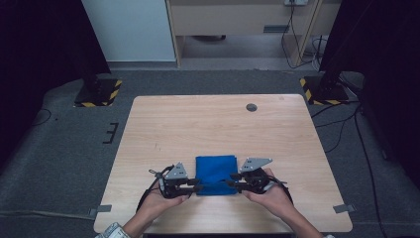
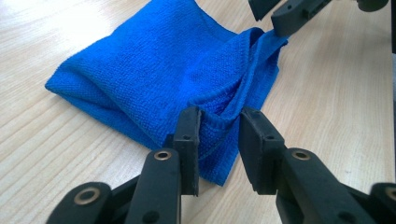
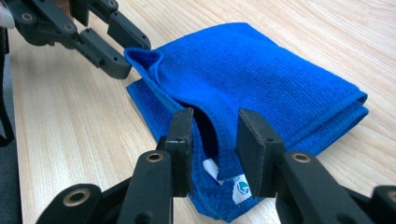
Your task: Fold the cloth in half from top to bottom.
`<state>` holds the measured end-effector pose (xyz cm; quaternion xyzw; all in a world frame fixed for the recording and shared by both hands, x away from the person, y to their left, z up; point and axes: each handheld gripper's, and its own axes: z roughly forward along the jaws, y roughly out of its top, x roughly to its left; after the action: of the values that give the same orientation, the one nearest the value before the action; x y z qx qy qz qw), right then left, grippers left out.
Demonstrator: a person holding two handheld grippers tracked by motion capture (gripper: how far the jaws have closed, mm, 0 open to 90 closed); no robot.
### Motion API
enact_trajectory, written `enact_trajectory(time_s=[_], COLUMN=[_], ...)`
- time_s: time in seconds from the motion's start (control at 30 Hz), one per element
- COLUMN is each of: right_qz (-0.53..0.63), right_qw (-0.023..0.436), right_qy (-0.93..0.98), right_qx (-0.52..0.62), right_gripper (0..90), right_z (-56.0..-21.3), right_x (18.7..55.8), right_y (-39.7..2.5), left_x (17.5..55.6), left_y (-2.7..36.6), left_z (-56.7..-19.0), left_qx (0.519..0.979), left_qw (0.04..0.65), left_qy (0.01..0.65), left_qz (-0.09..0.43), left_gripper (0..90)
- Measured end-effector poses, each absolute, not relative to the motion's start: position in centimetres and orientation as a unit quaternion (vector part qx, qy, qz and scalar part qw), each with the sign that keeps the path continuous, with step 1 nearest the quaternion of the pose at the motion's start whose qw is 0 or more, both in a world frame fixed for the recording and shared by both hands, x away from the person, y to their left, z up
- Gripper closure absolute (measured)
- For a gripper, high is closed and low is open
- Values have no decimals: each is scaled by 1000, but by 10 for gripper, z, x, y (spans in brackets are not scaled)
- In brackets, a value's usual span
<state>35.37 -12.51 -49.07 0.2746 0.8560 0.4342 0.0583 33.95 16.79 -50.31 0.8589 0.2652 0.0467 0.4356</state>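
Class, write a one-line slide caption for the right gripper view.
Open right gripper straddles the lifted top edge of a folded blue cloth.

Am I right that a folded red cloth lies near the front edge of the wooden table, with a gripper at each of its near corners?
Not quite: the folded cloth is blue, as the high view shows. It does lie near the table's front edge, with the left gripper and right gripper at its near corners.

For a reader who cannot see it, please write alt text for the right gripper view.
A folded blue cloth lies on a wooden table. The right gripper has its open fingers around a raised near edge, while the left gripper touches the far corner.
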Motion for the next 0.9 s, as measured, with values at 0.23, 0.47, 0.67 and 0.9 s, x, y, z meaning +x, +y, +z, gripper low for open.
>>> enact_trajectory(time_s=[0.23,0.47,0.67,0.9], right_qz=[441,433,431,424], right_qw=[61,69,60,59], right_qy=[852,852,855,861], right_qx=[275,287,283,275], right_gripper=[650,642,647,642], right_z=[-483,-488,-493,-498], right_x=[356,365,361,358], right_y=[-122,-121,-119,-119], left_x=[338,338,339,339], left_y=[167,167,168,168], left_z=[-504,-505,-505,-506], left_qx=[861,862,862,862], left_qw=[434,432,431,430], left_qy=[263,262,263,264], left_qz=[45,46,43,44], left_gripper=[665,653,655,656])
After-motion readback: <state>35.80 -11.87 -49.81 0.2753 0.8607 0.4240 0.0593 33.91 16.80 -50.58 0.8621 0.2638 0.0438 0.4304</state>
